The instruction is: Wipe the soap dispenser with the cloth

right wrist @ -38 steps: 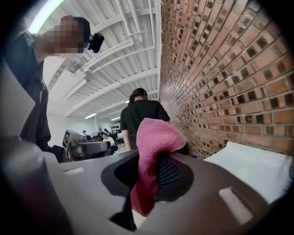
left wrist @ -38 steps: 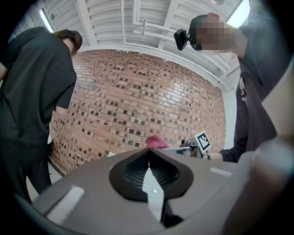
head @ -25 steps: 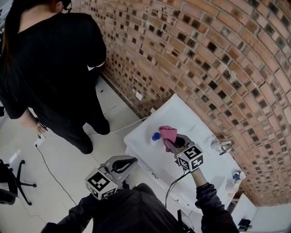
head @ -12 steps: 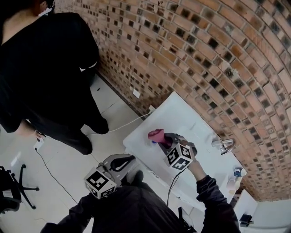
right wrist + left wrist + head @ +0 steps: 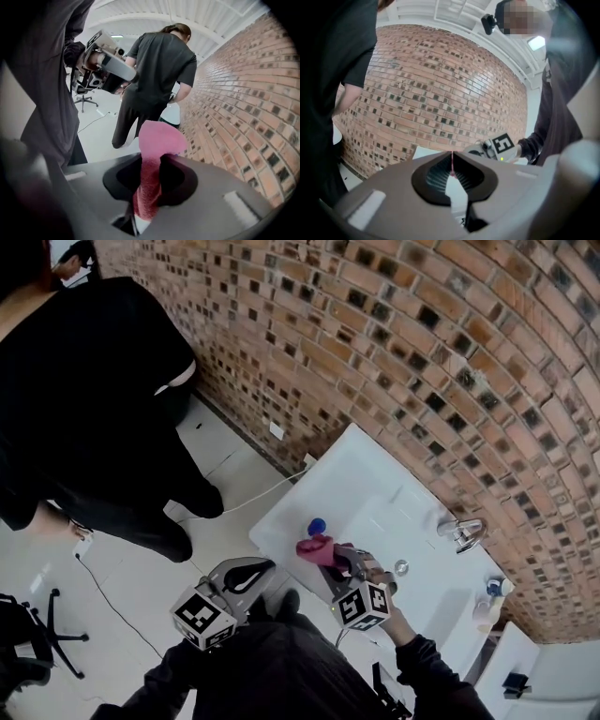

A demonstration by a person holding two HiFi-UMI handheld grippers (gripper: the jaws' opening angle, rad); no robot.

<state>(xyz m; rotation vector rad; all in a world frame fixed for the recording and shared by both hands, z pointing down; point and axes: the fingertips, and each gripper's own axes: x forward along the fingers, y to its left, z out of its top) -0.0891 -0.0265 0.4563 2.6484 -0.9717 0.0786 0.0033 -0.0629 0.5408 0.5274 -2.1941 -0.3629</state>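
Pink cloth in right tongs near soap dispenser

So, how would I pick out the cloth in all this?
Find the brick wall, then the white counter at its foot. At the counter's near edge the right gripper pinches the cloth. It is the only pink thing there, soft and crumpled, beside a small blue cap.

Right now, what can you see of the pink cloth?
The pink cloth looks soft and fuzzy. The right gripper is shut on it, squeezing it into a narrow band; its free end fans out past the tips. It hangs beside the blue-capped soap dispenser over the white counter; contact cannot be told.
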